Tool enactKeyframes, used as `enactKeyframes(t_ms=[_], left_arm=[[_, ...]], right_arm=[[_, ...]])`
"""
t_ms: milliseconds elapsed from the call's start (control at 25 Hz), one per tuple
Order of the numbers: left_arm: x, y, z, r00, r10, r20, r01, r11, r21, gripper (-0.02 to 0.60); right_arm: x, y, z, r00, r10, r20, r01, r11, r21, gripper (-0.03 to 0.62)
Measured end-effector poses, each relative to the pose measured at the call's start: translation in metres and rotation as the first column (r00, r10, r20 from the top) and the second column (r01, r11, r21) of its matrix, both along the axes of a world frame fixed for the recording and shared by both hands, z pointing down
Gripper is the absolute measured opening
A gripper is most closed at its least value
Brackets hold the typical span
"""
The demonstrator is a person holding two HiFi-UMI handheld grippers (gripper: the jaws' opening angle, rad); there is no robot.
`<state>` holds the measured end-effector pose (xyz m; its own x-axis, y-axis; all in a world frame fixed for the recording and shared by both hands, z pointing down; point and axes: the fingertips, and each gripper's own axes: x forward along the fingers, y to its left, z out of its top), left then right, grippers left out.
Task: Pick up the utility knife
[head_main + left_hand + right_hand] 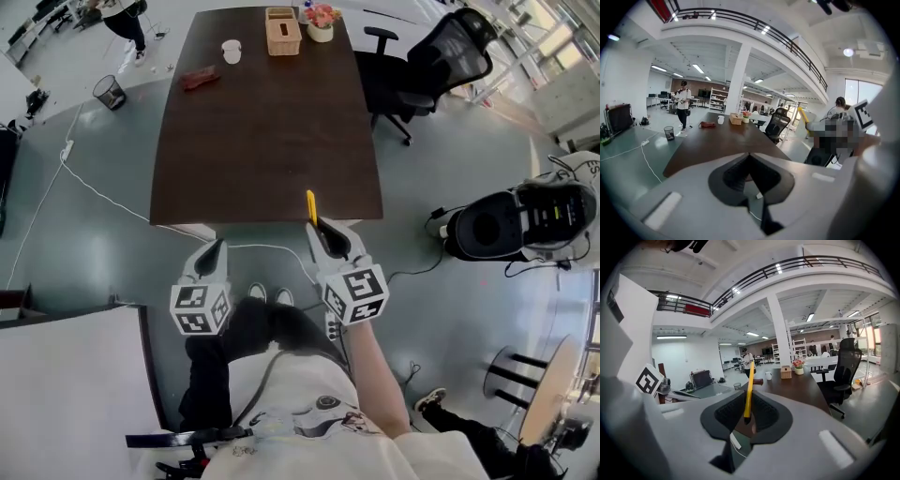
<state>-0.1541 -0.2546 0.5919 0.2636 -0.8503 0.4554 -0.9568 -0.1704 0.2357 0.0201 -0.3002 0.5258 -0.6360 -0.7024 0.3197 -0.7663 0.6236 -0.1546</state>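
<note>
Utility knife: slim, flat, yellow body with a dark lower end, clamped between the black ribbed pads of the right gripper. The jaws are closed on its lower end and the shaft projects past the jaw tips, slightly tilted. In the head view the knife shows against the near edge of the table.

Left gripper: grey moulded shell, jaws pressed together, nothing between them.

Table: dark brown, smooth, rectangular top. At its far end stand a woven tissue box, a white cup, a pot of pink flowers and a reddish-brown pouch. A black mesh-backed office chair stands to the right.
</note>
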Motion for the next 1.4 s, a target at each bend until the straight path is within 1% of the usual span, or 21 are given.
enactKeyframes(t_ms=[40,160,240,400,560,720,840,920,1040,1240,1400], left_arm=[[-0.002,0.008,-0.001,1.0,-0.004,0.005,0.004,1.0,-0.001,0.0],[-0.009,0.033,0.001,1.0,-0.021,-0.011,0.021,1.0,-0.005,-0.001],[-0.011,0.049,0.003,1.0,-0.019,-0.006,0.019,1.0,-0.005,0.0],[-0.011,0.081,-0.004,1.0,0.01,0.015,-0.01,1.0,0.022,0.0],[-0.013,0.117,-0.013,0.999,0.042,0.006,-0.042,0.998,0.055,0.0],[-0.015,0.163,-0.014,0.997,0.072,-0.004,-0.072,0.996,0.05,-0.001],[-0.017,0.188,-0.014,0.996,0.088,-0.007,-0.087,0.995,0.044,0.0],[-0.012,0.2,-0.016,0.995,0.104,-0.008,-0.103,0.994,0.046,-0.001],[0.004,0.214,-0.024,0.992,0.127,0.002,-0.127,0.99,0.069,0.0],[0.035,0.232,-0.035,0.989,0.147,0.026,-0.149,0.983,0.11,0.0],[0.055,0.258,-0.041,0.989,0.14,0.045,-0.144,0.983,0.116,0.0]], right_arm=[[-0.001,0.007,0.0,1.0,0.001,0.002,-0.001,1.0,-0.002,0.046],[-0.006,0.032,0.0,1.0,-0.008,0.0,0.008,1.0,0.004,0.046],[-0.009,0.048,-0.003,1.0,-0.01,-0.002,0.01,1.0,0.018,0.046],[-0.011,0.077,-0.012,1.0,0.021,0.01,-0.022,0.999,0.049,0.046],[-0.016,0.114,-0.025,0.998,0.056,0.024,-0.058,0.995,0.084,0.046],[-0.022,0.164,-0.028,0.997,0.078,0.027,-0.08,0.993,0.083,0.046],[-0.028,0.197,-0.033,0.997,0.078,0.021,-0.08,0.993,0.089,0.046],[-0.028,0.219,-0.038,0.997,0.075,0.017,-0.076,0.993,0.093,0.046],[-0.018,0.243,-0.042,0.996,0.083,0.02,-0.084,0.991,0.099,0.046],[0.013,0.27,-0.049,0.994,0.105,0.041,-0.109,0.985,0.131,0.046],[0.036,0.299,-0.051,0.994,0.1,0.05,-0.105,0.986,0.131,0.046]])
